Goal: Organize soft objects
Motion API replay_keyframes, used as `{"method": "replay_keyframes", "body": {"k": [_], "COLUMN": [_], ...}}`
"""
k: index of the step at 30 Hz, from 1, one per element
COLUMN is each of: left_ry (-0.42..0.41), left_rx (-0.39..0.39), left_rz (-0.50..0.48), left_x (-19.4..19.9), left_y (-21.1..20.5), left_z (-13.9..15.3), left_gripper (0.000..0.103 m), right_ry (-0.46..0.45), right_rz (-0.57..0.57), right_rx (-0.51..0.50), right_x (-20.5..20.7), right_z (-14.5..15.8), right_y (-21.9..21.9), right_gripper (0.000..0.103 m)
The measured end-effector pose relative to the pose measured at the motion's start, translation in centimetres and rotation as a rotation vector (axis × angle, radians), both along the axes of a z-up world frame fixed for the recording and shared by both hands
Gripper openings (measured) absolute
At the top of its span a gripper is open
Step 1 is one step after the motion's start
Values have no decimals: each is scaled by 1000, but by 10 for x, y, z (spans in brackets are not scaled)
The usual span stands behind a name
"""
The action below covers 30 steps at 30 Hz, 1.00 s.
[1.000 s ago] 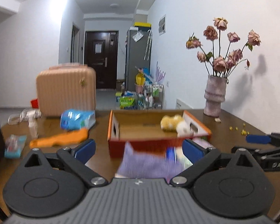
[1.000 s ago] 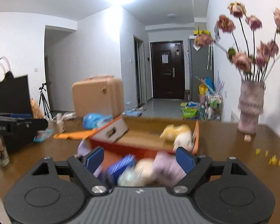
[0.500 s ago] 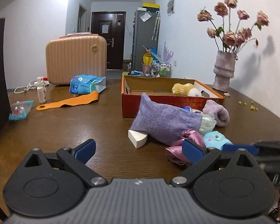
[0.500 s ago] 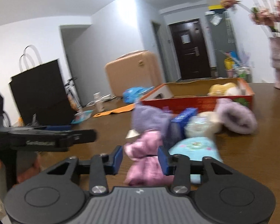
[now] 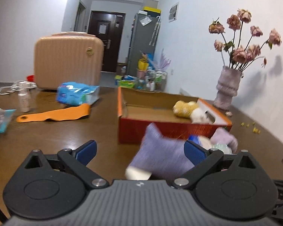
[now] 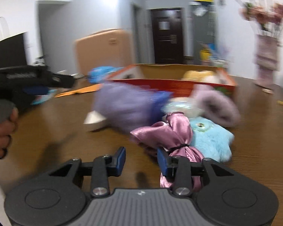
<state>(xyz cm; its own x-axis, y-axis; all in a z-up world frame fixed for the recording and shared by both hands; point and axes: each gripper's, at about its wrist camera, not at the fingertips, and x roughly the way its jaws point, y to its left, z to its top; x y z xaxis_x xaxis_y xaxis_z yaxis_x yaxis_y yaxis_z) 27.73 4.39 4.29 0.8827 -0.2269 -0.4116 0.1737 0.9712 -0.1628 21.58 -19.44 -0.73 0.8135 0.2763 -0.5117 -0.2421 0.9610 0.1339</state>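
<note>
Two hand-held grippers, left [image 5: 140, 147] wide, right [image 6: 141, 157] opening, empty.

The purple pillow [image 6: 125, 105] is smeared by blur, and the pink satin bag [image 6: 171, 137] runs behind the right fingers [image 6: 163, 161].

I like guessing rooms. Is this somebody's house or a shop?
Most likely somebody's home, a living or dining area. A dark front door and a fridge stand at the back, a vase of dried roses sits on the wooden table, and a peach suitcase stands beyond the table.
</note>
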Motion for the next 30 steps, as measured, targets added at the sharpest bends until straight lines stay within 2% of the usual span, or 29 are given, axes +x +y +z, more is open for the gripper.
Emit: {"method": "replay_keyframes", "body": {"k": [3,4,6,8,11,13,15,16,18,19,20,21,24,27,30], "left_ry": [15,22,37,63,99,87,74,86,135,168,193,210,173,88,45], "left_rx": [-27,-26,-20,-11,-10,4,0,-14,-40,-50,-53,-46,-15,-45,-61], "left_rz": [-54,-75,-91,-102,-148,-164,-169,-187,-236,-265,-293,-307,-303,-316,-261], "left_x": [25,33,44,55,69,74,79,82,89,92,94,95,83,58,19], "left_y": [-7,-9,-11,-11,-8,-8,-6,-5,-4,-4,-6,-7,-10,-11,-16], "left_z": [-3,-5,-10,-15,-16,-15,-15,-16,-19,-21,-23,-24,-15,1,-4], "left_gripper": [100,99,99,99,99,99,93,85,63,35,15,13,9,9,9], "right_ry": [-52,-68,-88,-96,-104,-107,-104,-98,-88,-83,-80,-84,-133,-186,-208], "right_rz": [-34,-29,-1,26,37,30,29,37,71,84,96,113,138,161,193], "right_rx": [77,105,151,190,186,191,201,206,207,200,191,179,135,76,3], "right_x": [1,4,8,18,30,36,41,43,46,49,50,49,40,24,2], "right_z": [11,15,20,18,13,9,7,6,5,4,4,6,18,27,28], "right_y": [-12,-13,-7,0,11,15,17,18,20,21,23,24,24,20,19], "right_gripper": [45,45,53,55,55,55,52,49,23,18,9,6,5,5,8]}}
